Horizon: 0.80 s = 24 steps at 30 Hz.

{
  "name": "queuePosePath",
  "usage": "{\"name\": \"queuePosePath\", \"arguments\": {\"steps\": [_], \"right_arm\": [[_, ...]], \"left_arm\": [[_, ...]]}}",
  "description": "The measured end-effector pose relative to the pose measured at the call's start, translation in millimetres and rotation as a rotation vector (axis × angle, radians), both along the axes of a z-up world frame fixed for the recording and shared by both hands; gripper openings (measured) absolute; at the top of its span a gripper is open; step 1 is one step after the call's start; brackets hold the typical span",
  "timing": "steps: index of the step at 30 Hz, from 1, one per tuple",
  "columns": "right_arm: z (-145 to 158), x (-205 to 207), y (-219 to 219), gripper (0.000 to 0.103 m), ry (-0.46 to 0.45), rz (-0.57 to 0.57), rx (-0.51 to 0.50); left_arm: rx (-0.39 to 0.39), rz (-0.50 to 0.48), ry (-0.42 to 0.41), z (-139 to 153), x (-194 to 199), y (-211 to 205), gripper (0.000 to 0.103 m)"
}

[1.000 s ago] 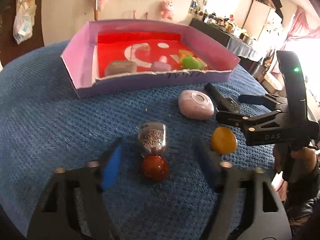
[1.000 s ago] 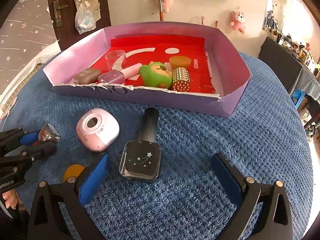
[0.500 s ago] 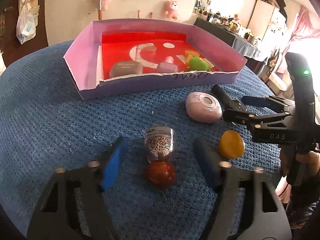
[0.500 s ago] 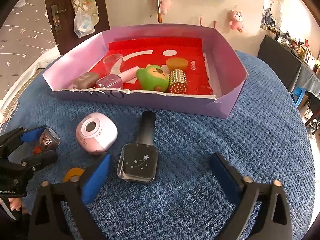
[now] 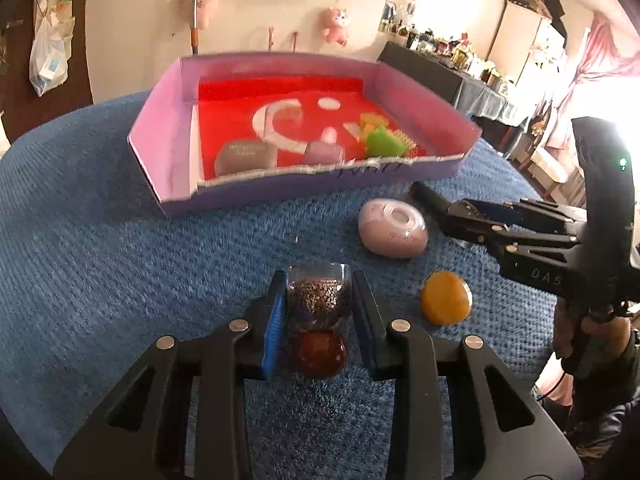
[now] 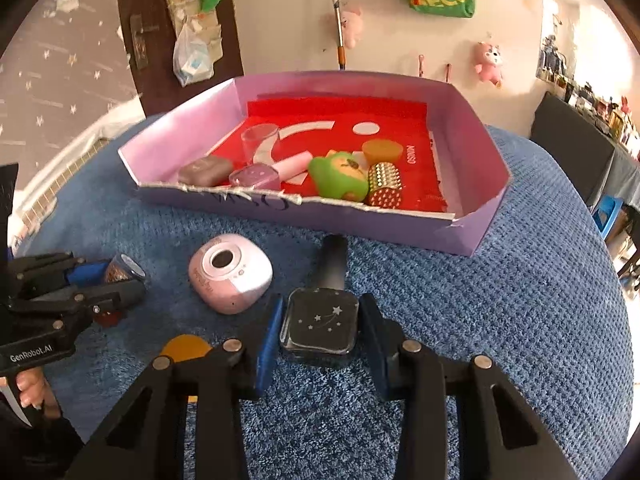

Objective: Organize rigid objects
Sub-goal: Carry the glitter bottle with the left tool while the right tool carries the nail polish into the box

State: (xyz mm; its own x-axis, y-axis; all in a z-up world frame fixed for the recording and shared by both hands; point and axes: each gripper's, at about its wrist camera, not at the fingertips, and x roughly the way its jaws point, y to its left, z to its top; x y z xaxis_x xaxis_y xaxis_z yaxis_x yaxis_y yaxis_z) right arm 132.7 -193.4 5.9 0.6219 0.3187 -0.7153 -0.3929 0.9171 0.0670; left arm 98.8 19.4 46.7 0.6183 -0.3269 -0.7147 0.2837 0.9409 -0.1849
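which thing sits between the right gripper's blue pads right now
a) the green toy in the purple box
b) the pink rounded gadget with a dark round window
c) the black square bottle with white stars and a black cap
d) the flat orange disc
c: in the right wrist view the black square bottle with white stars sits between the pads of the right gripper, whose jaws have just been closing on it.
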Motion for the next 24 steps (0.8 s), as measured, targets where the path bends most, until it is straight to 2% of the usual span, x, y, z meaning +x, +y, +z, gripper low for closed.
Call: {"name": "queuePosePath", "arguments": {"steps": [7, 14, 18, 21, 24], "right_arm": [[13, -2, 1, 0.038, -0.033, 0.013, 0.009], [13, -7, 1, 0.038, -0.04, 0.019, 0.019], [25, -13, -4, 0.038, -0.077, 0.015, 0.038], [43, -7, -7, 0.038, -0.102, 0.022, 0.066], [65, 9, -4, 0.038, -0.141, 0.033, 0.073]], "left_arm": [[0.006, -0.002, -0.077, 36, 6, 4, 0.029], [-0.008, -0.014, -0.09, 51, 13, 7, 0.029], [0.018, -0.021, -0.109, 65, 25, 8, 0.029], [0.041, -0.037, -0.083, 72, 50, 7, 0.029], [0.055, -0.052, -0.01, 73, 91, 7, 0.029]]}}
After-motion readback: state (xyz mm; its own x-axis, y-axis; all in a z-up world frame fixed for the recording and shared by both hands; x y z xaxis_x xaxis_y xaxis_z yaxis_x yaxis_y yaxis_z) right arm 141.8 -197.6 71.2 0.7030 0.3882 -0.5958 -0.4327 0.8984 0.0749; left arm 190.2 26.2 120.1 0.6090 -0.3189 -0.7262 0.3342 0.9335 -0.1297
